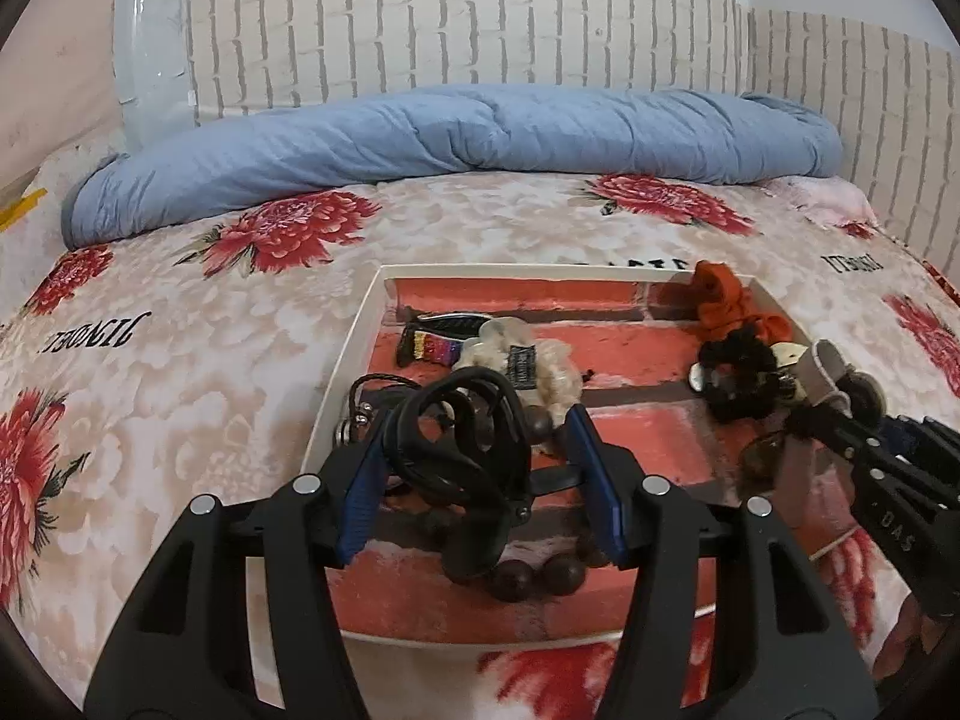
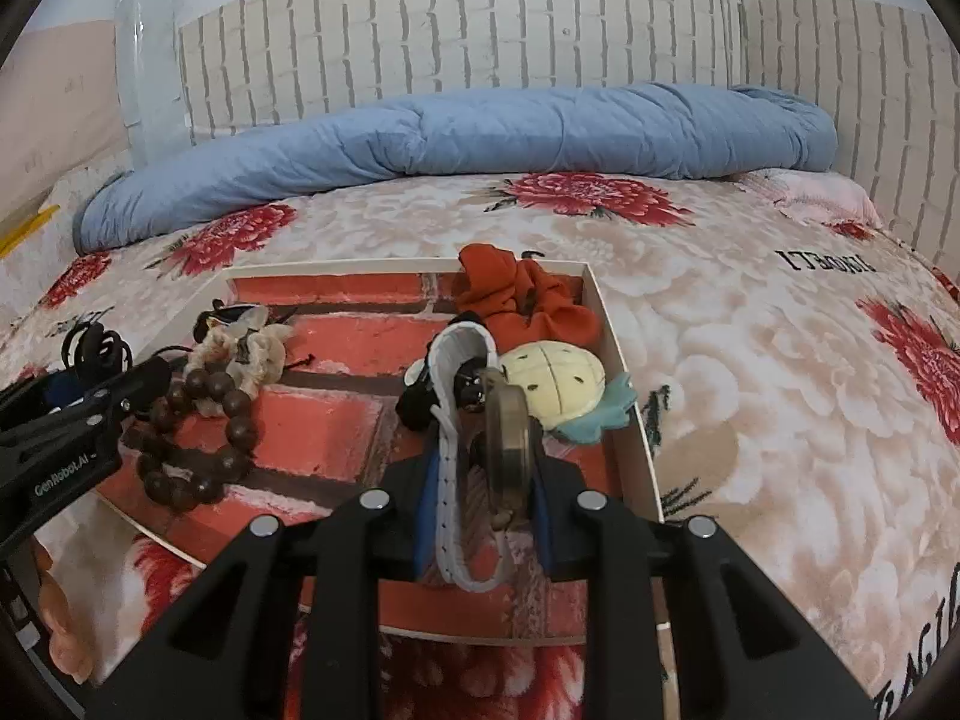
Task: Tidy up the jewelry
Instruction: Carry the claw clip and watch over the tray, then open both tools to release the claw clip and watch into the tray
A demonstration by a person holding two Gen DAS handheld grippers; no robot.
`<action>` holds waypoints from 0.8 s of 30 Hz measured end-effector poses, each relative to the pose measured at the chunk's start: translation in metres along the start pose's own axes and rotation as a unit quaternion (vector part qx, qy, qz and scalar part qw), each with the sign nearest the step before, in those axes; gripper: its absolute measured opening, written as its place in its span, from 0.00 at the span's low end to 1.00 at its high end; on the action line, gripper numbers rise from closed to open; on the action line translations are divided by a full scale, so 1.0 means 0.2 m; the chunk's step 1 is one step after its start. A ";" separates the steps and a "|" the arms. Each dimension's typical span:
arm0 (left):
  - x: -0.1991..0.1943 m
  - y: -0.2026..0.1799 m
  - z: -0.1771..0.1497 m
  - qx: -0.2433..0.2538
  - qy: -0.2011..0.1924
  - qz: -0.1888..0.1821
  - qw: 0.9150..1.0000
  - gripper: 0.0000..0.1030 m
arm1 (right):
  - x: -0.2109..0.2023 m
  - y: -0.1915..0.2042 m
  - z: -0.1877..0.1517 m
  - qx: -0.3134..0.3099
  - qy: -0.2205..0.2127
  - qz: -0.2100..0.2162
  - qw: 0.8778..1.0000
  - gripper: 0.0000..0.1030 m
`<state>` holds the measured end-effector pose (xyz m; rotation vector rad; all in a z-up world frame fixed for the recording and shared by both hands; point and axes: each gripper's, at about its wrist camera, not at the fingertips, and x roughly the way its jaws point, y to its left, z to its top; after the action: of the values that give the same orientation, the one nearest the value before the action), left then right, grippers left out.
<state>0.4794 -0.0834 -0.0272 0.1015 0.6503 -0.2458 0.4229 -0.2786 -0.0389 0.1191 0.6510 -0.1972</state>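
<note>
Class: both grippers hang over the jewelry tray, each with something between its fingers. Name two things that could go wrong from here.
1. The left gripper is open around a tangled black hair clip; closing may snag the wooden bead bracelet below.
2. The right gripper pinches a white-strapped watch edge-on; it might slip into the tray.

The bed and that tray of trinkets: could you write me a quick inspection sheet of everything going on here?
Surface: flowered bedspread bearing a shallow tray with brick-print lining.
Job's things: wooden bead bracelet, cream scrunchie, orange scrunchie, black scrunchie, black hair claw, white-strapped watch, all in or over the tray.
Clutter: pale turtle-like toy in the tray.
Grippers: left tool open around the claw; right tool shut on the watch.
Cables: nothing seen.
Surroundings: rolled blue quilt, brick-pattern wall.
</note>
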 end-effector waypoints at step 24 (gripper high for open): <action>0.13 -0.01 -0.05 0.009 0.025 -0.005 1.000 0.56 | 0.11 0.00 0.00 -0.001 0.007 -0.003 1.000 0.37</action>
<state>0.4921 -0.0878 -0.0512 0.1227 0.6993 -0.2597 0.4399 -0.2810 -0.0512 0.1161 0.6648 -0.2009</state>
